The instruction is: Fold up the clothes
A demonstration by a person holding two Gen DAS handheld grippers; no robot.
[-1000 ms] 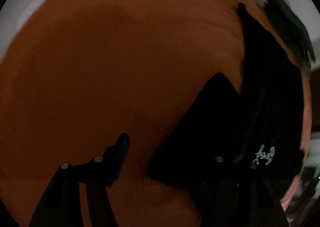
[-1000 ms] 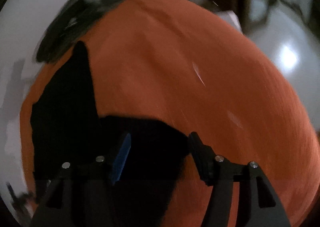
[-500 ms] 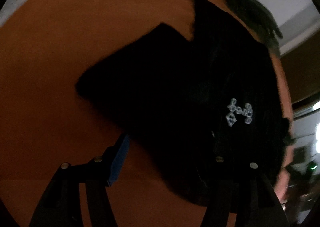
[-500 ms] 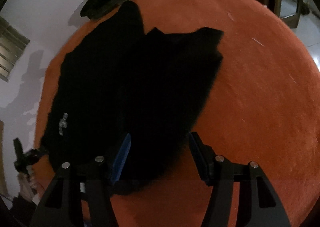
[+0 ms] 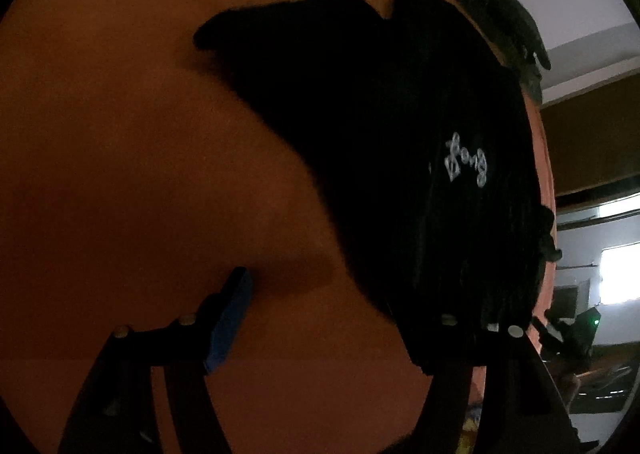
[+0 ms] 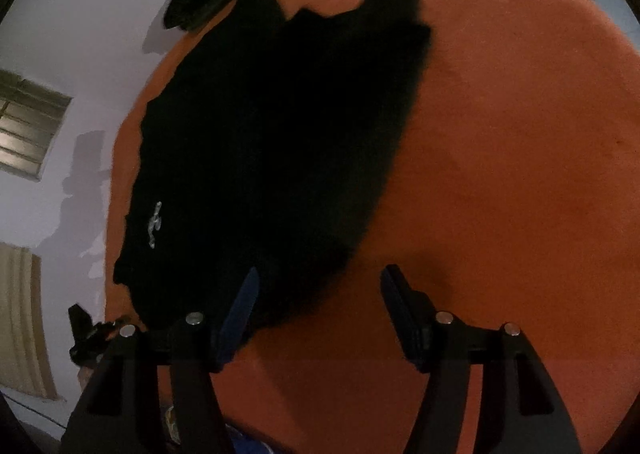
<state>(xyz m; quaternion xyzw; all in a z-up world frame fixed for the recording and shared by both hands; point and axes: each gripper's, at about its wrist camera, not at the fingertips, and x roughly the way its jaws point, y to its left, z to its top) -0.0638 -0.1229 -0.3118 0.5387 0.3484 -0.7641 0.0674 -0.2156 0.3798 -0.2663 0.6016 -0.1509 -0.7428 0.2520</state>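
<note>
An orange-covered bed [image 6: 520, 134] carries a black garment [image 6: 272, 142] spread flat with white lettering [image 5: 466, 164], and a dark bundle [image 5: 500, 14] at its far edge.

Dim home room: orange bedspread [image 6: 520, 134], window [image 6: 28, 126]

Garment [image 5: 380, 126]: solid black, with a small white script logo [image 5: 466, 164]. Support surface [image 6: 520, 134]: uniform orange-red, no pattern. Second garment [image 5: 504, 26] at far edge: dark grey-green. Tool pads [image 5: 230, 320]: blue on black frames. Wall [image 6: 80, 34]: pale.
</note>
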